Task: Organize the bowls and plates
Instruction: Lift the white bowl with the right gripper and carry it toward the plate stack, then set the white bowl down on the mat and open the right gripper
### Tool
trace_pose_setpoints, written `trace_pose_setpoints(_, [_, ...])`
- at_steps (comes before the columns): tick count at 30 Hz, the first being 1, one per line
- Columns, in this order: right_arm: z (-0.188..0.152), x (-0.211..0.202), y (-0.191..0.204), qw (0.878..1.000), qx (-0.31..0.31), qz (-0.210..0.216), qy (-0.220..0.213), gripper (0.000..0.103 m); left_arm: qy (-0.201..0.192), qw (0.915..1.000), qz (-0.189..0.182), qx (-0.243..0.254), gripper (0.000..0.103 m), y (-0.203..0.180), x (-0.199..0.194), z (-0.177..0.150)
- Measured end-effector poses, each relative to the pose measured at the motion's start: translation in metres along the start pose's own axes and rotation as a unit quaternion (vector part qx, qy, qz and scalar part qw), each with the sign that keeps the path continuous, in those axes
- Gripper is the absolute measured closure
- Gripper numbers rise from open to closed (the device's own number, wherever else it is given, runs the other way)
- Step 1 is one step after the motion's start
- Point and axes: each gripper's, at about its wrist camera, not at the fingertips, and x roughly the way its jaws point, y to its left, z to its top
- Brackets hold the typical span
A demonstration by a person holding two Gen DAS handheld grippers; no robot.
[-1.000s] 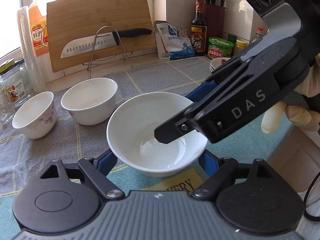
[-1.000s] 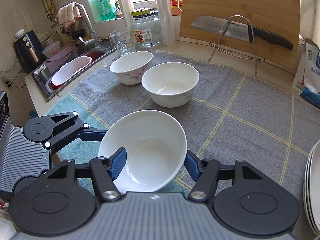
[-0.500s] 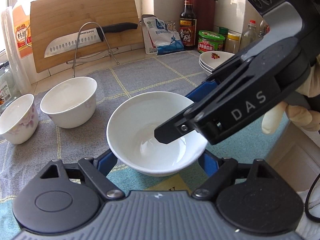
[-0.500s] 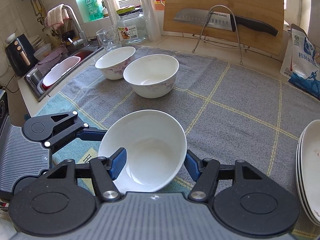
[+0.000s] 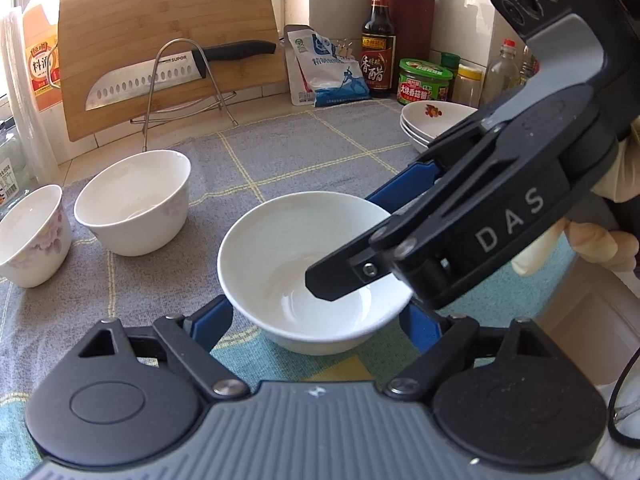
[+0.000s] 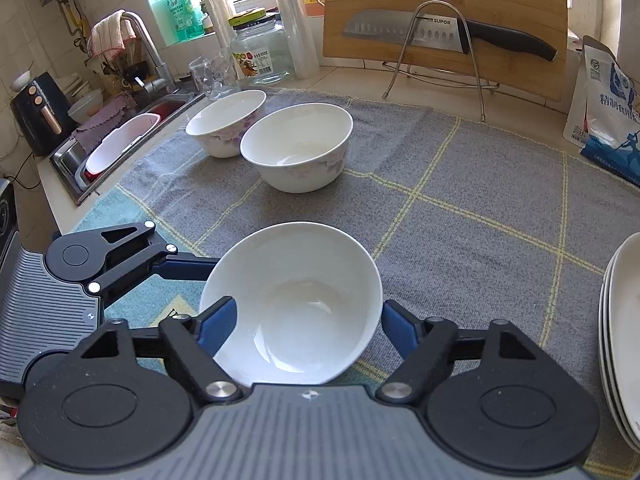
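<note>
The plain white bowl [image 5: 316, 268] is swinging right, toward the plate stack [image 5: 430, 122]. The right tool [image 6: 310, 320] is clamping its rim; the left tool [image 5: 316, 320] is spread open around it, apparently not gripping. The two other bowls [image 6: 298, 152] are sliding away left.

The table [image 6: 352, 80] wears a grey checked cloth [image 6: 460, 216], two white bowls [image 6: 298, 152] side by side on it. Stacked plates [image 6: 620, 328] sit right, cutting board [image 6: 440, 8] leaning behind.

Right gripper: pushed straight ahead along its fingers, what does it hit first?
The plain bowl, already between the fingers of the right gripper. Beyond it, probably the nearer white bowl; depth is unclear.
</note>
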Motion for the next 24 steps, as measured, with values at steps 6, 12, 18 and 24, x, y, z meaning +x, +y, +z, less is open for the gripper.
trace_pose_setpoints(6, [0.007, -0.006, 0.001, 1.000, -0.008, -0.011, -0.014, 0.005, -0.001, 0.9999, -0.004, -0.012, 0.005, 0.008, -0.009, -0.003])
trace_pose_setpoints(12, [0.012, -0.008, 0.002, 0.999, -0.019, -0.020, -0.019, 0.004, -0.008, 0.9996, 0.002, -0.028, 0.005, 0.018, -0.025, -0.004])
trace_pose_setpoints(18, [0.020, -0.008, 0.006, 0.999, -0.036, -0.019, -0.020, 0.003, -0.030, 0.9981, 0.021, -0.050, 0.005, 0.034, -0.040, 0.000])
trace_pose_setpoints(24, [0.034, -0.008, 0.008, 0.998, -0.056, -0.015, -0.025, 0.003, -0.047, 0.9948, 0.064, -0.064, 0.005, 0.058, -0.038, 0.004])
